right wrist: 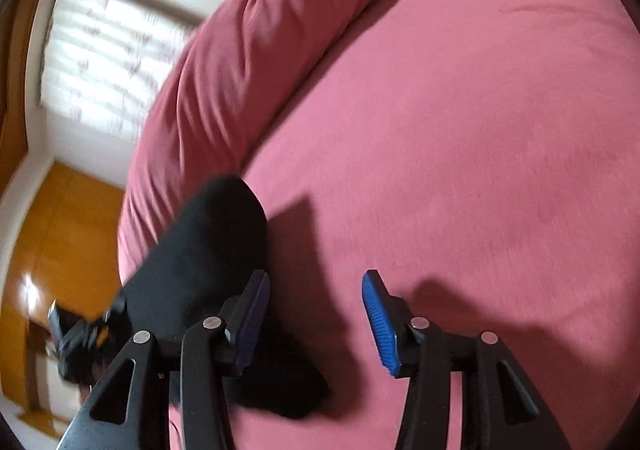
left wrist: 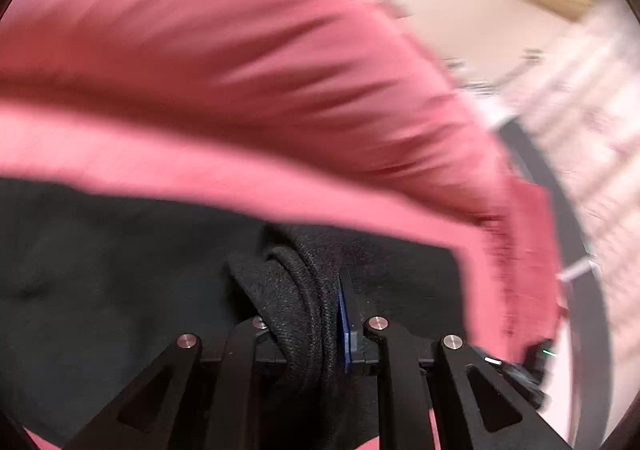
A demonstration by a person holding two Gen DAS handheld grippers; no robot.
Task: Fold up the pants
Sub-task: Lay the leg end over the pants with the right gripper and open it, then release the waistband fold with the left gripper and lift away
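Two tongs are working over a pink bed. Left tongs are clamping a bunched fold of the black pants, lifting it off the bedding. Right tongs are standing apart and empty, the pants lying just beside their left pad.

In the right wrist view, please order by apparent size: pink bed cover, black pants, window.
1. pink bed cover, fills most of the frame.
2. black pants and window look alike; nearness enlarges the pants, so no ranking.
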